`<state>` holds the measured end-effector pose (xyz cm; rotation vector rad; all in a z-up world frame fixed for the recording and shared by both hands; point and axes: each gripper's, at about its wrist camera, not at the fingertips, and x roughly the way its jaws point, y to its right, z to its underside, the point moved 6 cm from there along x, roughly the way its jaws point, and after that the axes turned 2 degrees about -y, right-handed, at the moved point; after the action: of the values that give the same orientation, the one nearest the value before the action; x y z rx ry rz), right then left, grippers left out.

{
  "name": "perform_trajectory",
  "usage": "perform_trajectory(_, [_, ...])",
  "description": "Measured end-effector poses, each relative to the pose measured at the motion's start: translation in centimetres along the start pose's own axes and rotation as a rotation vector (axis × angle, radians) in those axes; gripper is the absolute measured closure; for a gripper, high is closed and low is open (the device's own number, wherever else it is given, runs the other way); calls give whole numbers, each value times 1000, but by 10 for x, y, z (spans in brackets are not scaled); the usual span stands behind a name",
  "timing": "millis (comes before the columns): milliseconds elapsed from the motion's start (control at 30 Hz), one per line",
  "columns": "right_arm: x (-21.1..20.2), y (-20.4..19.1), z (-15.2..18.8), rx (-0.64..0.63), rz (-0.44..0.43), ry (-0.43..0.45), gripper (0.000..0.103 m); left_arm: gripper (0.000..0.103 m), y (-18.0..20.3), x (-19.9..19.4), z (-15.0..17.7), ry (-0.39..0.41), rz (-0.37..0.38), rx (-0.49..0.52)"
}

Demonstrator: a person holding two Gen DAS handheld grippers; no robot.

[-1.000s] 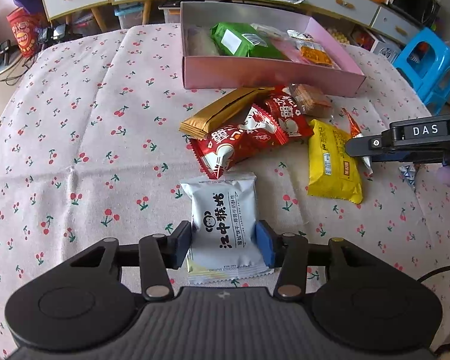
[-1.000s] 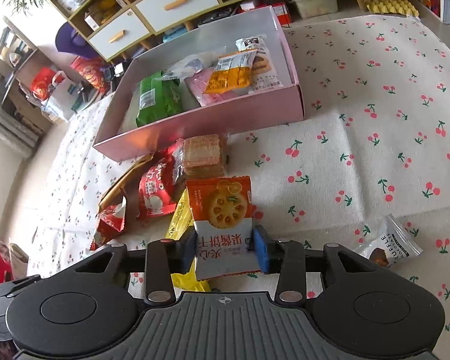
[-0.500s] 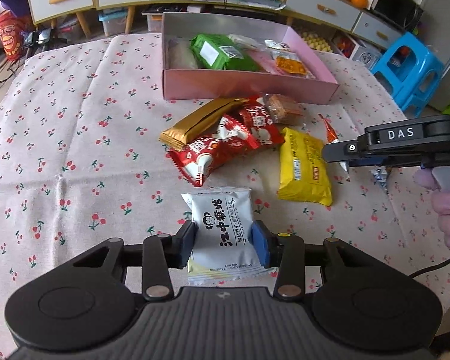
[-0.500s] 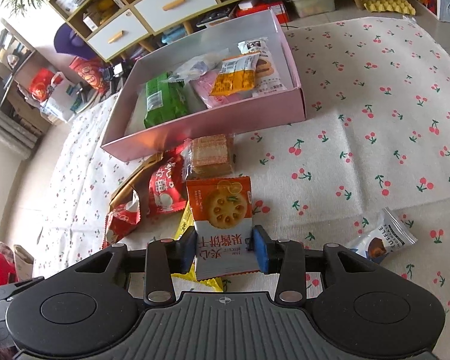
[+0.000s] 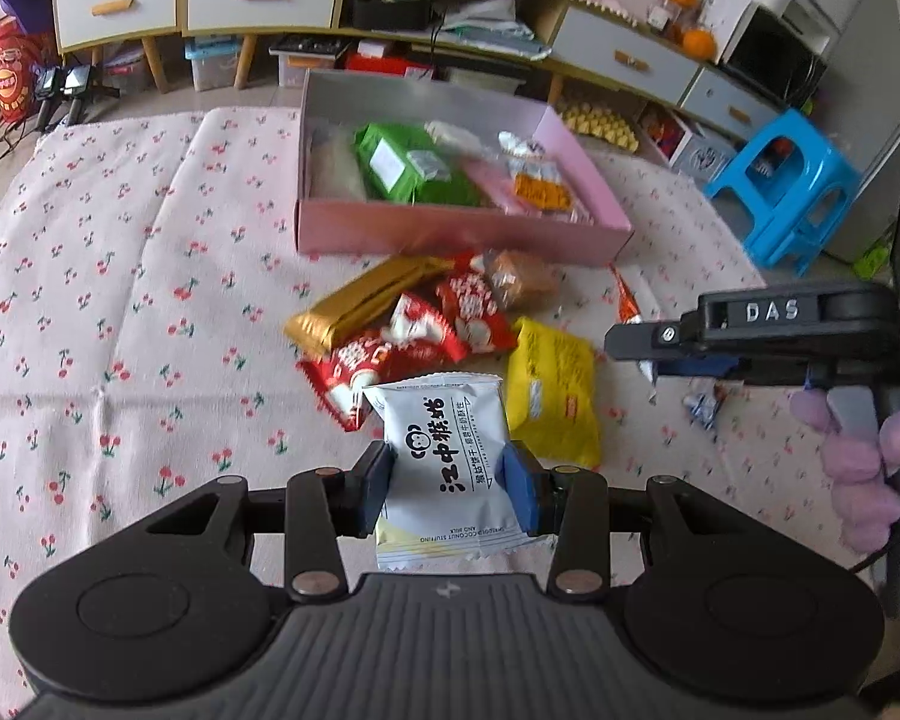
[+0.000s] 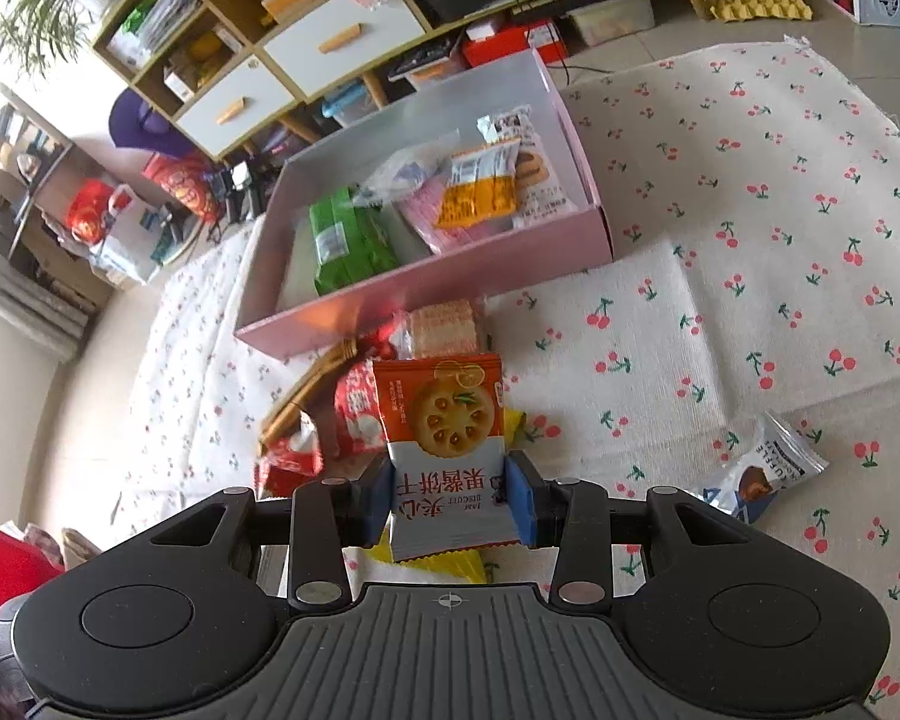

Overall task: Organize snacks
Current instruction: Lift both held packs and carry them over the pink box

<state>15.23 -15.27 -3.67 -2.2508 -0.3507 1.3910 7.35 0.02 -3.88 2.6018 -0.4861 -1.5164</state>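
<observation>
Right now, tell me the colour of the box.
Pink box, with a silvery inside; clearest in the right wrist view.

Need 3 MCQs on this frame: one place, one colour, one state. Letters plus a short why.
1. Where is the green packet?
A) inside the pink box
B) on the blue stool
C) in the left gripper

2. Colour of the packet in the left gripper?
A) yellow
B) white
C) green

3. State of the right gripper?
A) open, empty
B) shut on the orange biscuit packet
C) out of view

Answers:
1 A, it lies within the box walls.
2 B, the white coconut biscuit packet sits between its fingers.
3 B, both fingers press the packet's sides.
</observation>
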Motion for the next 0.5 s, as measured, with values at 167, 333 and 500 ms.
perform_trajectory(167, [-2,0,-10,30,-8,25,65,65,1,-4,-16,36,27,-37])
perform_trajectory(333, [-3,1,-23,76,-21,61,65,65,-4,-5,-35,78,41,-92])
perform_trajectory(500, [-2,2,-38,129,-49,65,65,65,-13,2,-61,111,0,-102])
